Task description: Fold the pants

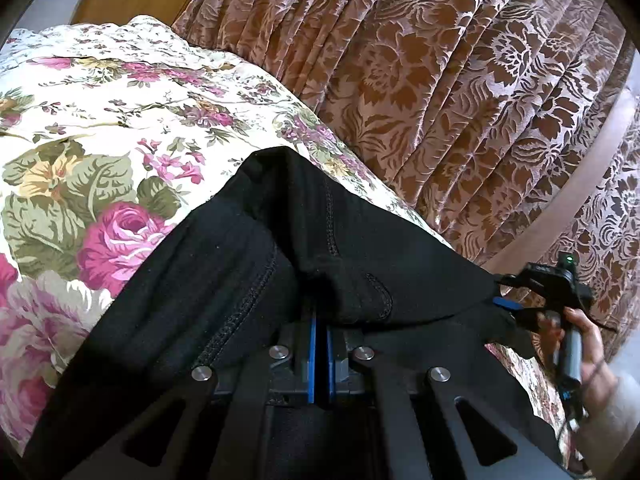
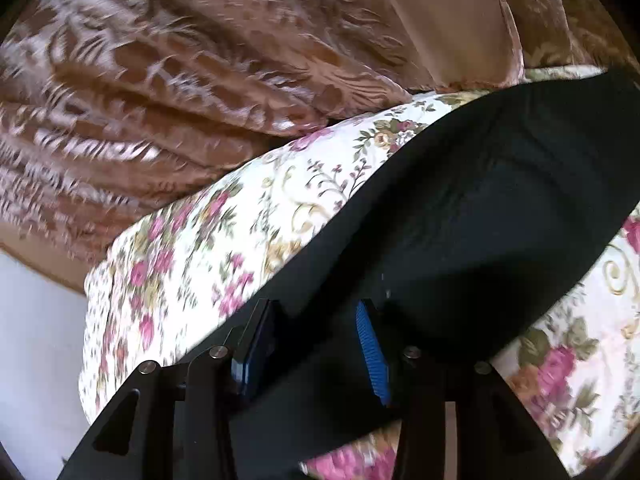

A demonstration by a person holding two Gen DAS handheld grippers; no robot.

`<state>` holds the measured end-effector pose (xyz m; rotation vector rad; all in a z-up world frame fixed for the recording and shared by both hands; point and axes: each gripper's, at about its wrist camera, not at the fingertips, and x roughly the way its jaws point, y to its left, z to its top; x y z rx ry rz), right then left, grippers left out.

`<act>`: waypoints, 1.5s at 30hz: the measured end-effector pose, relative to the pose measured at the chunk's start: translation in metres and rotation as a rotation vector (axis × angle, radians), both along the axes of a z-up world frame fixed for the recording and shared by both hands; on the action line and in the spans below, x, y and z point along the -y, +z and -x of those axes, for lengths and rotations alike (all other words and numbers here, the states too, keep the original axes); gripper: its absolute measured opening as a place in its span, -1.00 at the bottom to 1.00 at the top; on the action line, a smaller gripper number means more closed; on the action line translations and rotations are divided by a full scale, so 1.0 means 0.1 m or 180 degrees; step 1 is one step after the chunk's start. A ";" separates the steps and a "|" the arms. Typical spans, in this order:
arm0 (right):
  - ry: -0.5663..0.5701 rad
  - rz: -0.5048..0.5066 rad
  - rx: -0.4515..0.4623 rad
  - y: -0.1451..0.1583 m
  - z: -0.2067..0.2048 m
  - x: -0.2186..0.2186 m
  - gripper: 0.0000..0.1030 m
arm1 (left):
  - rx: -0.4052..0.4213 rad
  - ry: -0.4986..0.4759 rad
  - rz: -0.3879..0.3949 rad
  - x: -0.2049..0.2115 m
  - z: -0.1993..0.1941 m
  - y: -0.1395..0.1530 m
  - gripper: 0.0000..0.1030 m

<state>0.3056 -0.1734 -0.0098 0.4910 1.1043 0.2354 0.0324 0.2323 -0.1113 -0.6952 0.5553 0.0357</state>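
One pair of black pants (image 1: 360, 248) is laid out on a floral bedspread (image 1: 100, 128), with the long axis running diagonally in the right wrist view, from lower left up to the upper right, where it's cut off by the frame edge. The left claw (image 1: 320, 344) is pressed together, pinching a fold of the pants; the fingertips are buried under cloth. The right claw (image 2: 316, 344) is seen spread over the fabric, nothing pinched. That view is pretty blurred. Brown patterned curtains (image 1: 440, 80) are hung behind the bed. Two claws counted
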 end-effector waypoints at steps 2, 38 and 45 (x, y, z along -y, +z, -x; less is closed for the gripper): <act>-0.0068 0.0000 0.0007 -0.05 -0.08 0.00 -0.15 | 0.0000 0.0000 -0.0003 0.00 0.00 0.00 -0.92; 0.0411 0.0063 0.1086 -0.15 2.76 0.32 -0.78 | 0.0381 0.0221 0.0894 -0.52 0.88 0.20 -0.49; 0.0386 -0.0014 0.1049 -0.26 2.74 0.36 -0.78 | 0.0568 -0.0199 0.1042 -0.29 0.99 0.35 0.68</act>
